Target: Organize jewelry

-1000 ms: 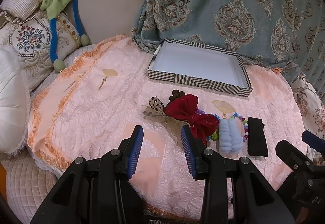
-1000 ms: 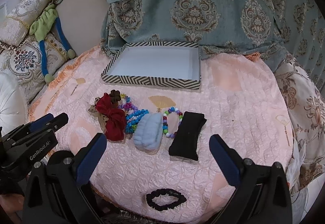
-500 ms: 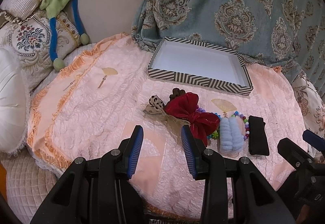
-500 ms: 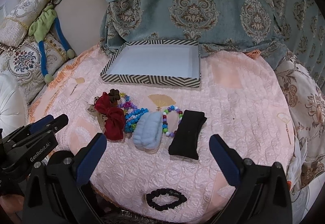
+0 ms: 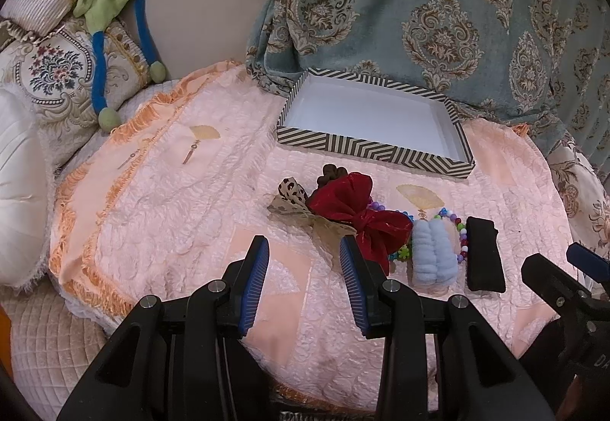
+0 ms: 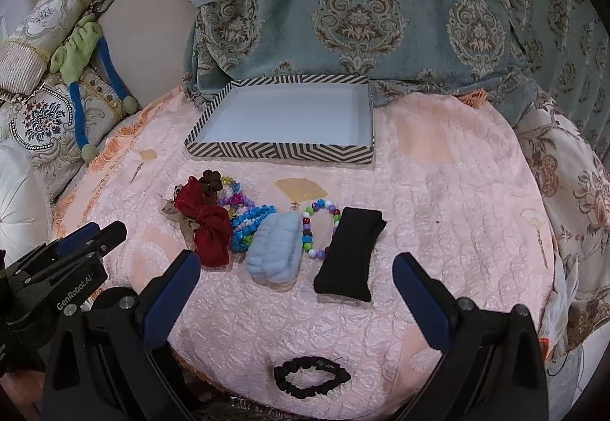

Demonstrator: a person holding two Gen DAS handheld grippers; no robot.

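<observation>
Both grippers hovered above a pink quilted cover. The left gripper was parted, holding nothing; the right gripper was spread wide, also holding nothing. Between them and a striped box lay a red bow, blue scrunchie, beaded bracelet and black band. A black scrunchie lay nearest.

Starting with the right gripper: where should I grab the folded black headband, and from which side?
Pinch the black headband across its narrow waist, coming from above with the open right gripper. It lies flat, long axis running away from the gripper, its right side clear; the beaded bracelet crowds its left edge.
</observation>
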